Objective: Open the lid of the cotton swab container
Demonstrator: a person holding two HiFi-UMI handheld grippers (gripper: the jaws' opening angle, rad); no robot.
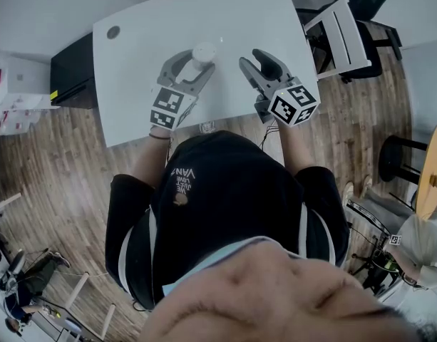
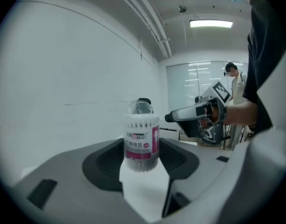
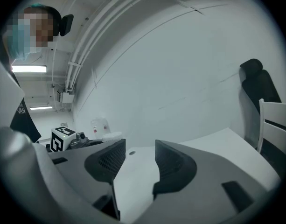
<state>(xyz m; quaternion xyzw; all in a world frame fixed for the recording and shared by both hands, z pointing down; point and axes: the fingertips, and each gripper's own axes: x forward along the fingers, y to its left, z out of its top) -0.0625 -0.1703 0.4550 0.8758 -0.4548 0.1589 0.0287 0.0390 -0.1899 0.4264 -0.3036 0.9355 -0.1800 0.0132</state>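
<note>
Two grippers up: our left gripper (image 1: 192, 67) clamps the clear, pink-labelled plastic cotton swab container (image 2: 142, 141) over the white tabletop (image 1: 147, 41). The right gripper (image 3: 139, 155) is just beside it, jaws wide and empty. We'd hold the body steady, seat the right jaws squarely on the round white lid (image 1: 204, 50), then work it off. Table's bare ahead; a white slatted chair (image 1: 339, 30) stands off its right edge.

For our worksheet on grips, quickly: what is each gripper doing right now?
Left gripper: jaws closed on the cotton swab container.
Right gripper: jaws open, nothing between them.
</note>
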